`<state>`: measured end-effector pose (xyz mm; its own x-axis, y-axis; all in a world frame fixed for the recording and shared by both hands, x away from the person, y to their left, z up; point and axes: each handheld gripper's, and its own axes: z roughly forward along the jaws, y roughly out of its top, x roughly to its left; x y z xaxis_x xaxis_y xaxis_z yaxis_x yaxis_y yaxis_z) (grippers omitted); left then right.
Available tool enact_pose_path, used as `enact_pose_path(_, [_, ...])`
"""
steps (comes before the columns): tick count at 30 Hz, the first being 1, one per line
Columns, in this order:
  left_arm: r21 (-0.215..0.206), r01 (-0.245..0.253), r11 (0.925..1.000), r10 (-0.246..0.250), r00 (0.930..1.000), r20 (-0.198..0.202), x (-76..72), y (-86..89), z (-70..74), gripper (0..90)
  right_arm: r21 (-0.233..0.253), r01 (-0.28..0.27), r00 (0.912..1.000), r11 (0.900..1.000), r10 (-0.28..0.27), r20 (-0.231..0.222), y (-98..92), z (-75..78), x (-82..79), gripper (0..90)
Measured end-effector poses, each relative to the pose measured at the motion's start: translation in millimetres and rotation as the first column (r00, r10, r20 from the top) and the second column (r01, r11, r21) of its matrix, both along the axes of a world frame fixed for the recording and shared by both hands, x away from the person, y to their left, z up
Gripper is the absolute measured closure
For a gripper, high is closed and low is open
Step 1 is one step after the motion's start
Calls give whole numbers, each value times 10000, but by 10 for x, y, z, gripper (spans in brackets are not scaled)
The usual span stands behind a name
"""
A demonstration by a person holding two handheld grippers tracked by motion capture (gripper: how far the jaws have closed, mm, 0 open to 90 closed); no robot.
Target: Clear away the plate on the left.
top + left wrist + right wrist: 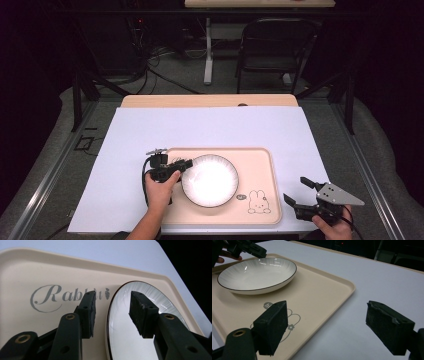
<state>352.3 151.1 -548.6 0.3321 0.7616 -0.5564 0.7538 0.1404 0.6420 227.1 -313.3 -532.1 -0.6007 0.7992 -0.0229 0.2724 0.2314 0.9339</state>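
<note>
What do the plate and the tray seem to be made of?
Plate: probably glazed ceramic; glossy white with bright highlights, fine grey lines and a thin dark rim. Tray: likely plastic; smooth, matte beige, moulded raised edge, printed rabbit and lettering.

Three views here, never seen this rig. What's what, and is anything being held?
There is no robot arm: a person holds a two-jaw gripper in each hand. The high view looks down on the table from the person's side. The other two pictures come from cameras riding on the grippers, looking along their black jaws.

On the white table cover sits a beige tray with a rabbit drawing and the word "Rabbit" printed on it. On the tray stands a white bowl with a dark rim.

The left gripper is open at the bowl's left edge. In its own view one jaw is over the tray and the other over the bowl, with the rim between them, not yet clamped. The right gripper is open, off the tray's right edge, holding nothing.
</note>
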Motion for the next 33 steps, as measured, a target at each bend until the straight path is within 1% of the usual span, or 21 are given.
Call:
enact_pose_path(1, [22,20,10000,-20,10000,91,-5,5,19,543,-3,8,10000,10000,-8,9,-1,0,-2,173])
enact_pose_path(2, [199,17,9998,-25,9993,368,-20,19,66,528,28,29,10000,10000,-29,-3,-4,0,1,173])
enact_pose_path(4, [407,-40,9992,14,9979,643,-35,51,117,505,30,43,10000,10000,-43,-45,-4,-2,4,173])
enact_pose_path(5, [407,-40,9992,14,9979,643,-35,51,117,501,30,43,10000,10000,-43,-45,-4,-2,4,173])
enact_pose_path(8, [477,-200,9987,158,9961,872,-59,130,185,489,9,10,10000,10000,-10,0,1,1,1,173])
enact_pose_path(9, [628,-322,9975,253,9939,1072,-83,201,223,479,-27,-5,10000,10000,5,28,4,2,2,173])
enact_pose_path(10, [628,-322,9975,253,9939,1072,-83,201,223,475,-27,-5,10000,10000,5,28,4,2,2,173])
enact_pose_path(12, [709,-420,9966,329,9916,1252,-111,285,254,472,-35,-7,10000,10000,7,21,5,2,3,173])
enact_pose_path(14, [742,-582,9955,481,9901,1321,-139,370,280,471,-17,2,10000,10000,-2,-3,4,2,5,173])
enact_pose_path(15, [774,-745,9942,633,9883,1387,-163,459,300,471,-9,5,10000,10000,-5,-9,7,2,7,173])
enact_pose_path(16, [774,-745,9942,633,9883,1387,-163,459,300,471,-9,5,10000,10000,-5,-9,7,2,7,173])
enact_pose_path(18, [732,-971,9926,858,9859,1437,-187,541,315,469,-2,-1,10000,10000,1,-20,11,2,4,173])
enact_pose_path(19, [668,-1125,9914,1018,9840,1460,-213,621,323,468,0,13,10000,10000,-13,-25,15,1,7,173])
enact_pose_path(20, [668,-1125,9914,1018,9840,1460,-213,621,323,467,0,13,10000,10000,-13,-25,15,1,7,173])
enact_pose_path(24, [599,-1437,9878,1333,9795,1512,-260,761,317,466,-8,7,10000,10000,-7,-20,10,1,8,173])
enact_pose_path(28, [592,-1673,9841,1574,9769,1445,-301,873,280,464,-2,10,10000,10000,-10,-32,10,1,8,173])
enact_pose_path(31, [642,-1911,9795,1802,9728,1456,-327,939,234,464,11,6,10000,10000,-6,-33,11,0,12,173])
enact_pose_path(33, [512,-2014,9782,1926,9713,1397,-348,982,194,461,-3,12,10000,10000,-12,-41,11,1,12,173])
